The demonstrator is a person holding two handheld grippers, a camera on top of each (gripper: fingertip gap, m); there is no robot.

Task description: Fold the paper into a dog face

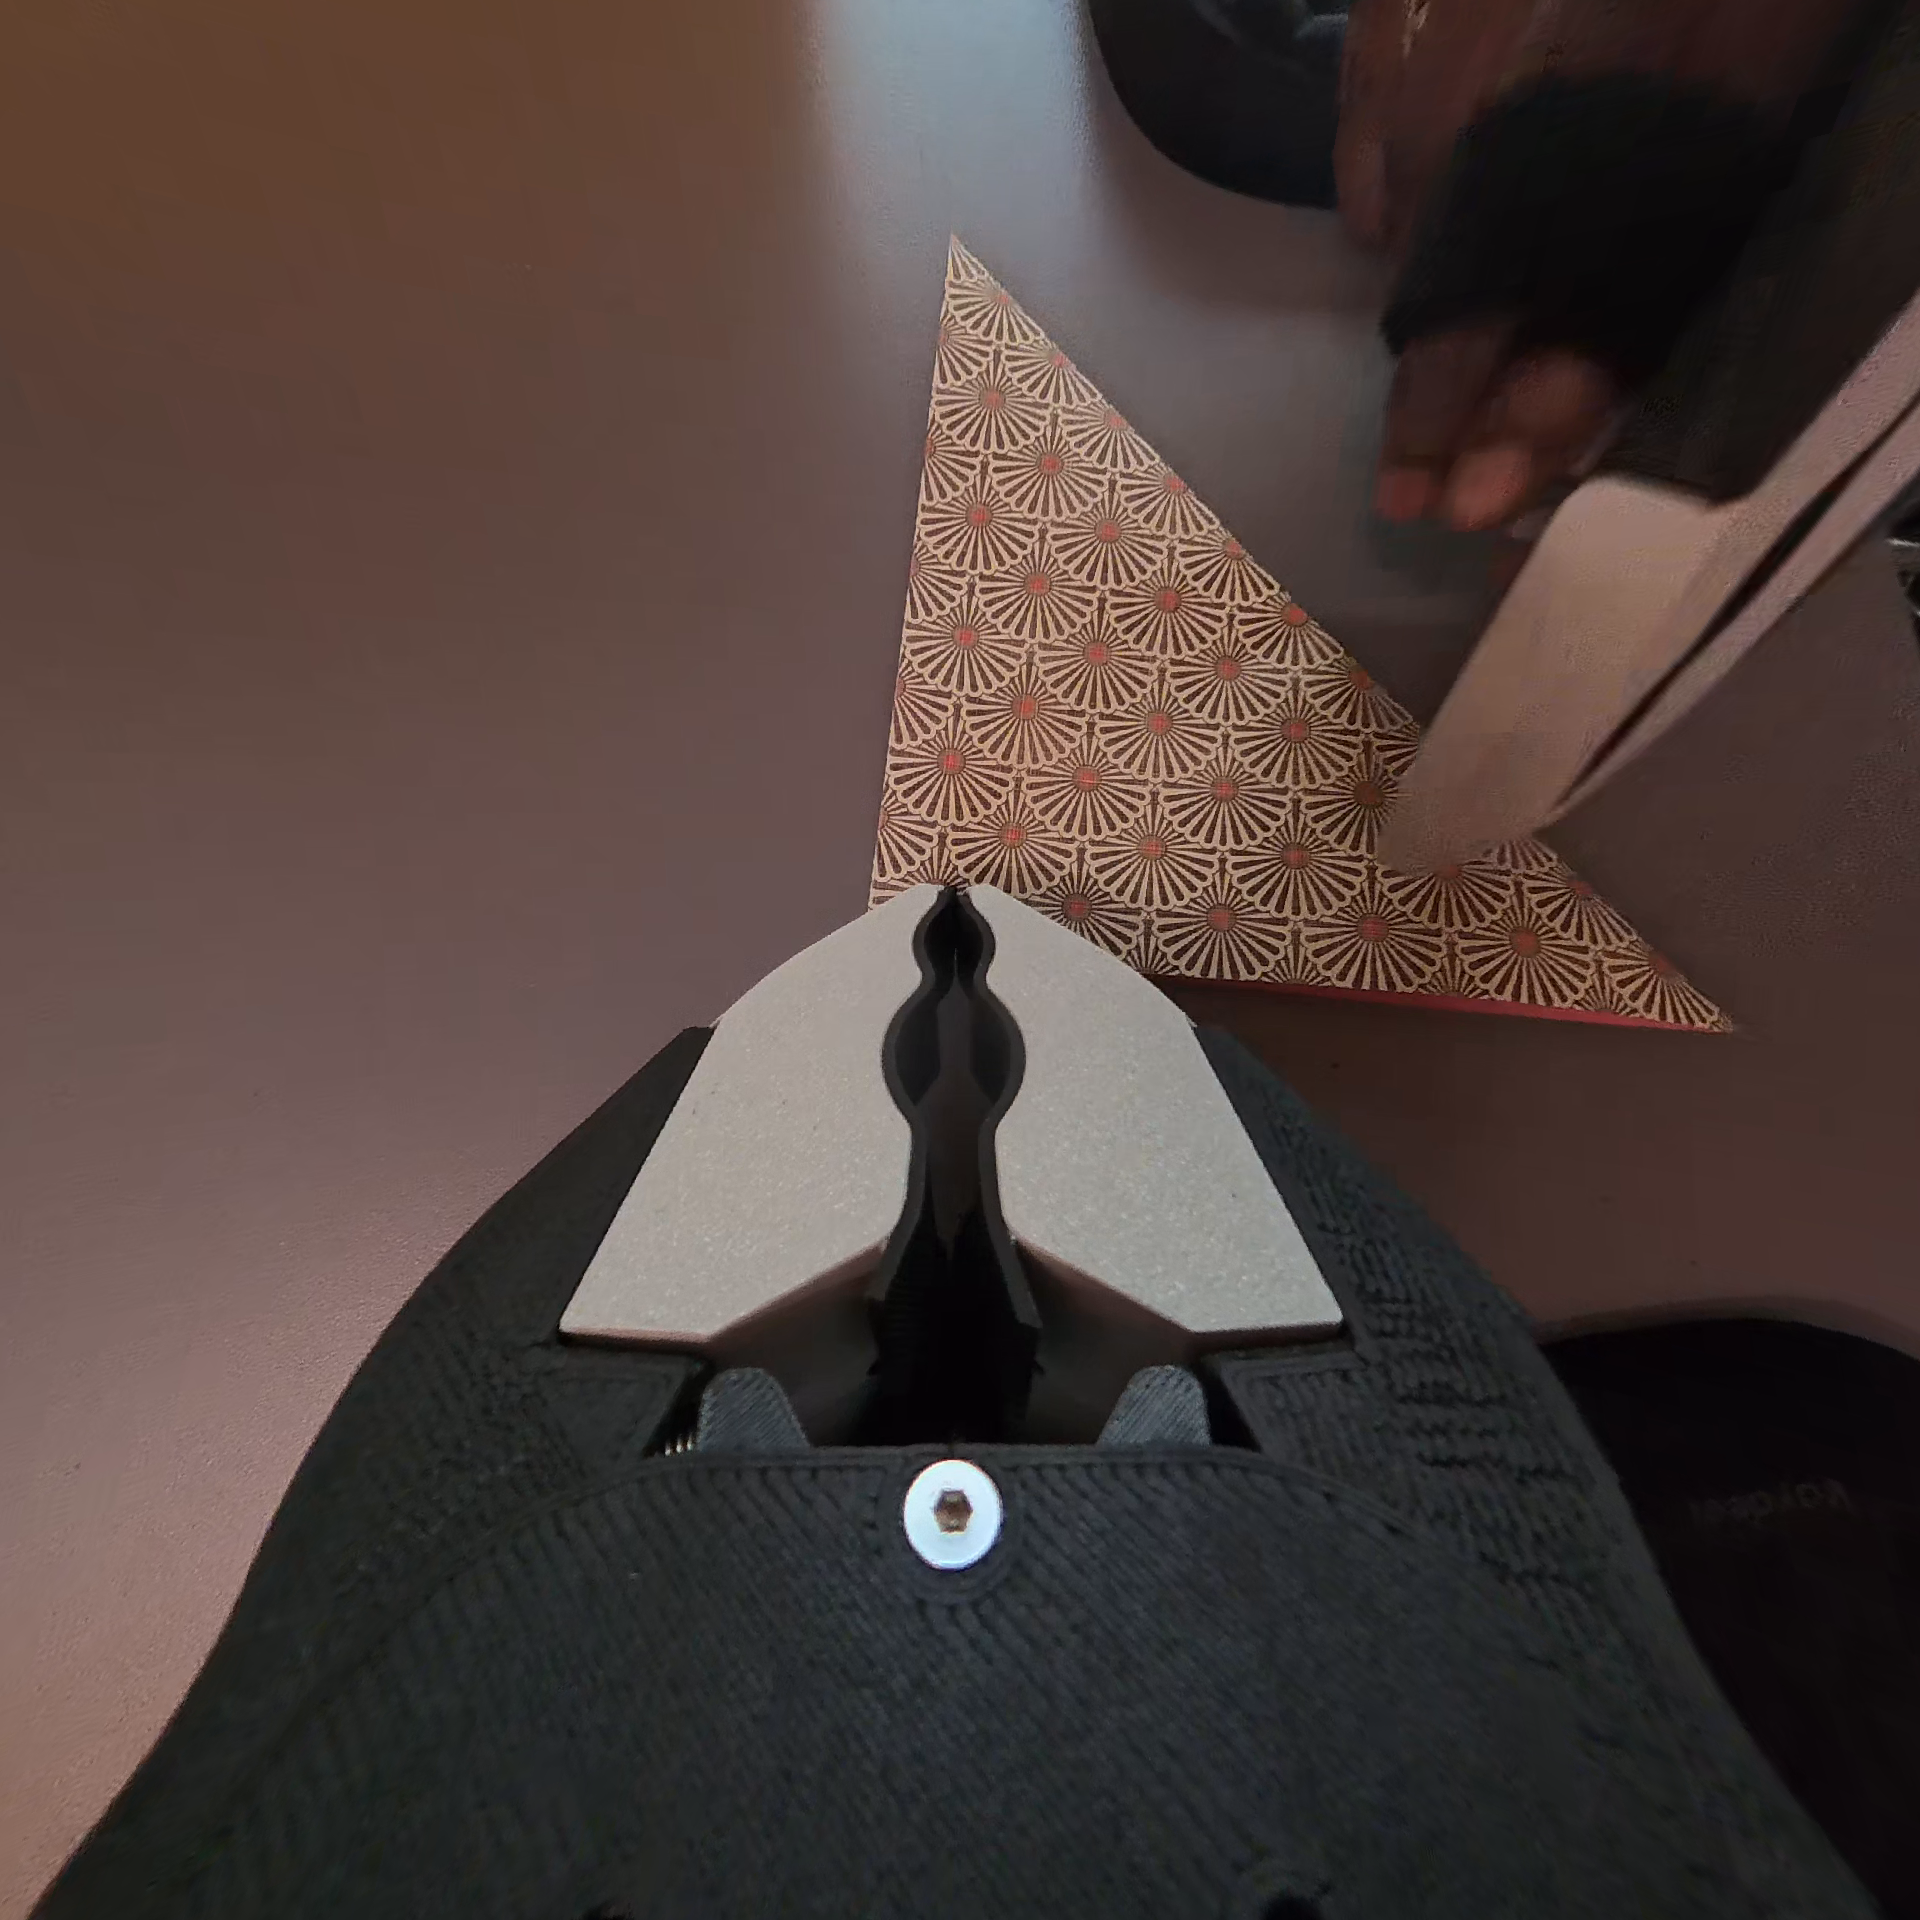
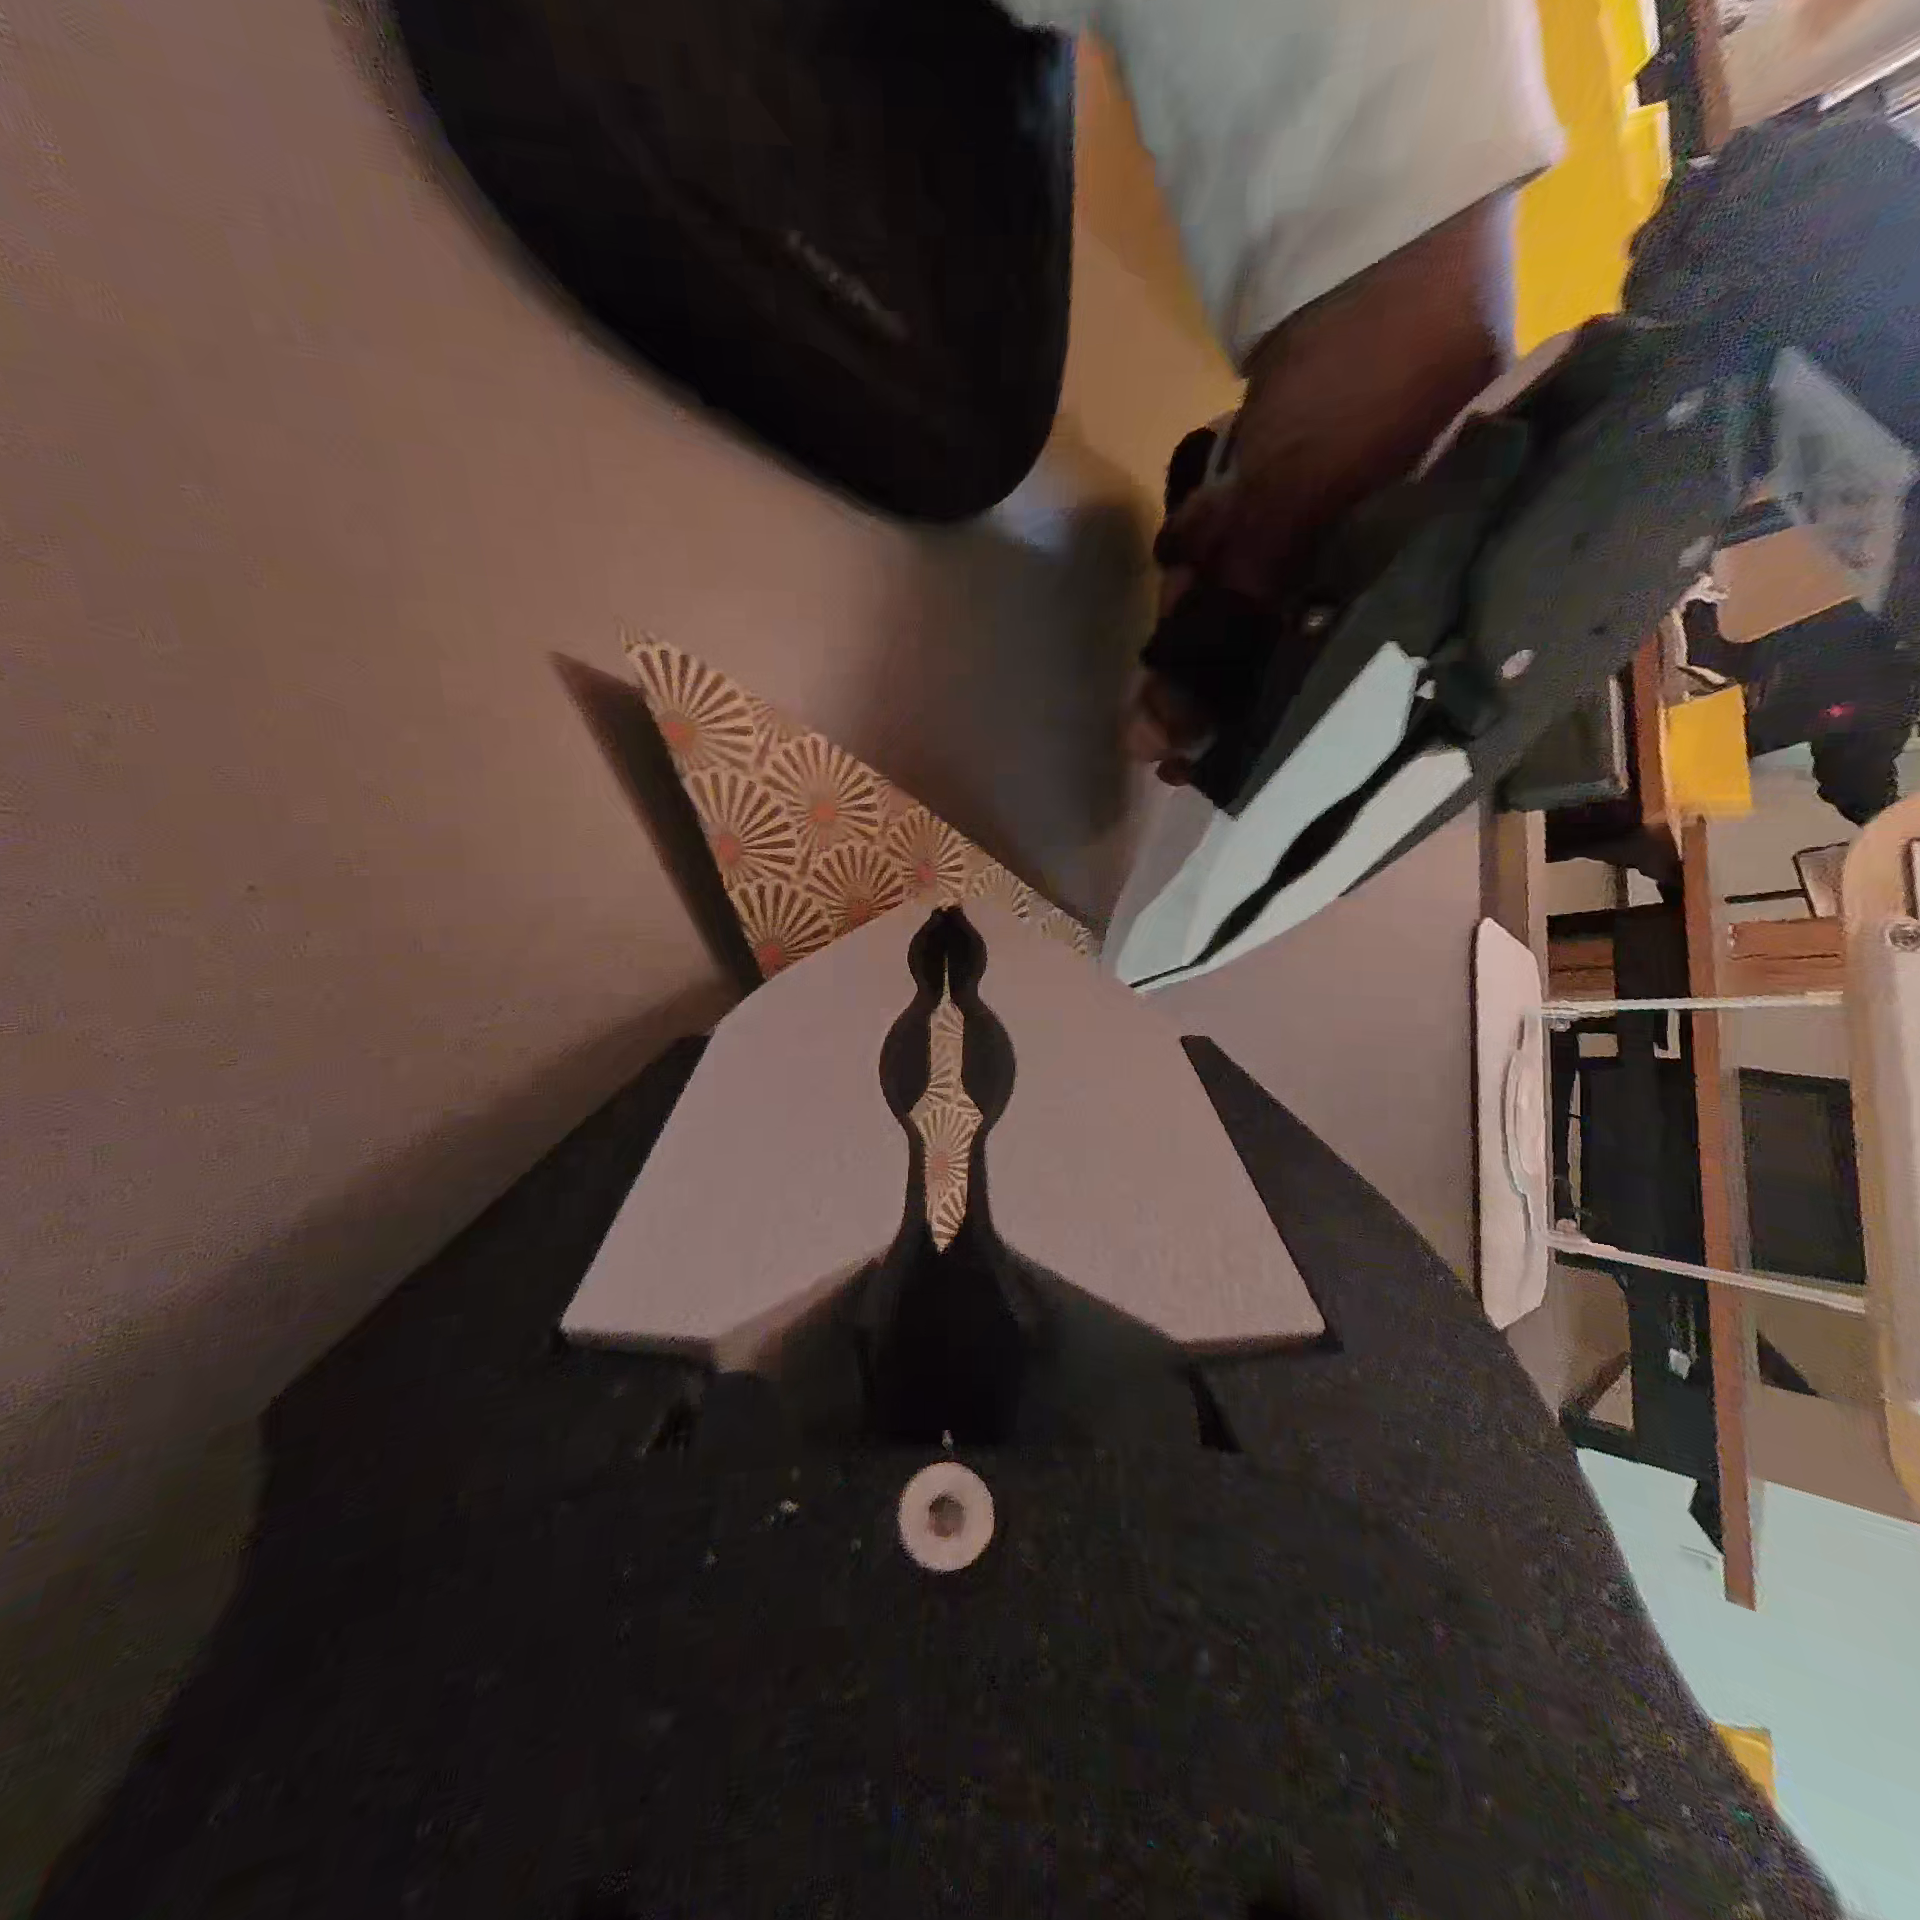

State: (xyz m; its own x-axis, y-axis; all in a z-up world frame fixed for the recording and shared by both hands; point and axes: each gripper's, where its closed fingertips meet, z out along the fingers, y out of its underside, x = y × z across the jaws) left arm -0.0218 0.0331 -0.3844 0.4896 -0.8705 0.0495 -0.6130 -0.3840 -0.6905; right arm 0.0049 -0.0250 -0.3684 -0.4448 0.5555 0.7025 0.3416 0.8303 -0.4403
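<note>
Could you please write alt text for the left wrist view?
A patterned paper folded into a triangle lies flat on a brownish table. The shut left gripper sits at its near corner, while the right gripper presses its tips on the paper's right side.

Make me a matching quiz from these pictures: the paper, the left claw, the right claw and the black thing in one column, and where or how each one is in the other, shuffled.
Column one:
1. paper
2. left claw
3. right claw
4. black object

Column two:
A. shut, tips on the triangle's long slanted edge
B. beyond the triangle, not touching it
C. folded into a triangle, patterned side up
D. shut, tips at a corner of the triangle

Pairs: 1-C, 2-D, 3-A, 4-B
</note>
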